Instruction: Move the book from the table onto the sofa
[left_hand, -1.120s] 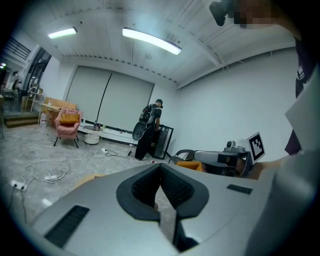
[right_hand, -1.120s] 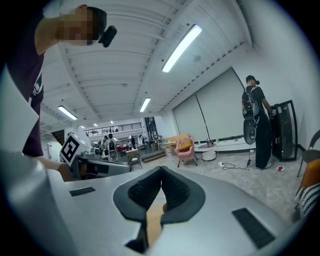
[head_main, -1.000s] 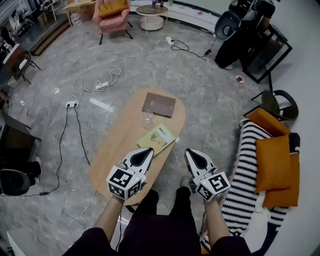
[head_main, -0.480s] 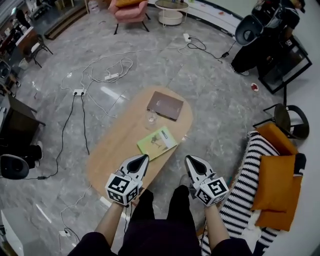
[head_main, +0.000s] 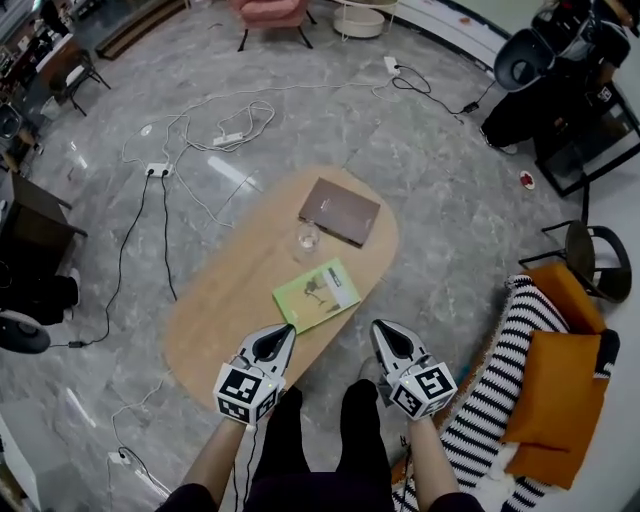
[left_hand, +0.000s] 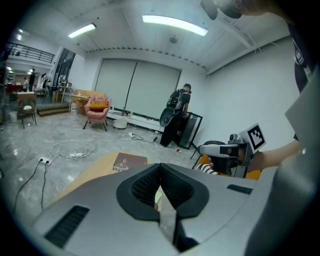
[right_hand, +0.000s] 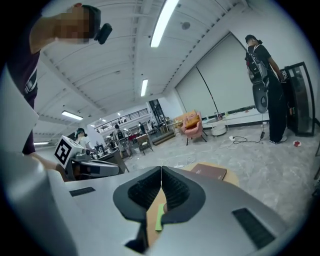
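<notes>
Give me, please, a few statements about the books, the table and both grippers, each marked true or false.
1. The left gripper and right gripper are both shut and empty. True.
2. The thin light-green book lies on the black-and-white striped sofa. False: it lies on the oval light-wood table.
3. A clear drinking glass stands between the green book and the dark-brown rectangular book. True.
4. The brown book lies nearer the grippers than the green one. False: the green book is nearer.
</notes>
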